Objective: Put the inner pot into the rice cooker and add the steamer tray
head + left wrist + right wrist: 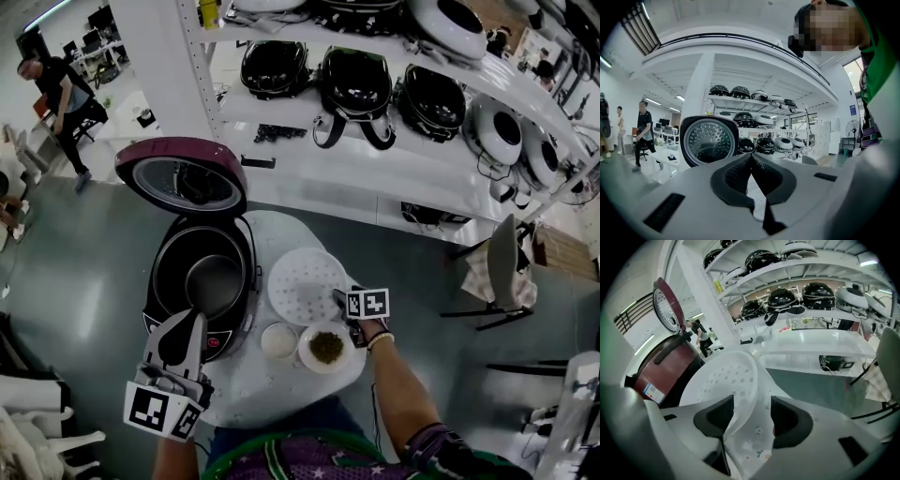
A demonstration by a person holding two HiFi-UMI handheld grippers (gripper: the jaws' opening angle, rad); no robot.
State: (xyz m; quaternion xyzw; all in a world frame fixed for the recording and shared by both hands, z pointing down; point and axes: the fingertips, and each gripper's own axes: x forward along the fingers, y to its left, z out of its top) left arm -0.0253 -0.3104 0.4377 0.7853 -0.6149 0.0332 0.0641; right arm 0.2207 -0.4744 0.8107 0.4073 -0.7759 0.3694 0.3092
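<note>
**A:** Closest in is the left hand-held gripper (193,319), out over the front edge of the rice cooker (227,336). Its pads are pressed together with nothing in them.

**B:** It faces the cooker's lid (183,176), maroon outside, standing wide open.

**A:** And down in the cooker body, the inner pot (214,283) is already seated.

**B:** Over to the right hand-held gripper (752,401), tipped down at the near right edge of the steamer tray (305,284).

**A:** Its jaws are partly apart and the tray's rim runs up between them. One pad is right at the rim. The other stands off it, with tabletop showing in the gap, so there's no clamp on it.

**B:** The tray's white and perforated, lying on the round white tabletop (281,389) just beside the cooker, on its right.

**A:** Two small bowls sit in front of the tray: a white bowl (279,340), and next to it a bowl of something dark (304,352).

**B:** Behind all this, a shelf (309,117) lined with more cookers.
</note>
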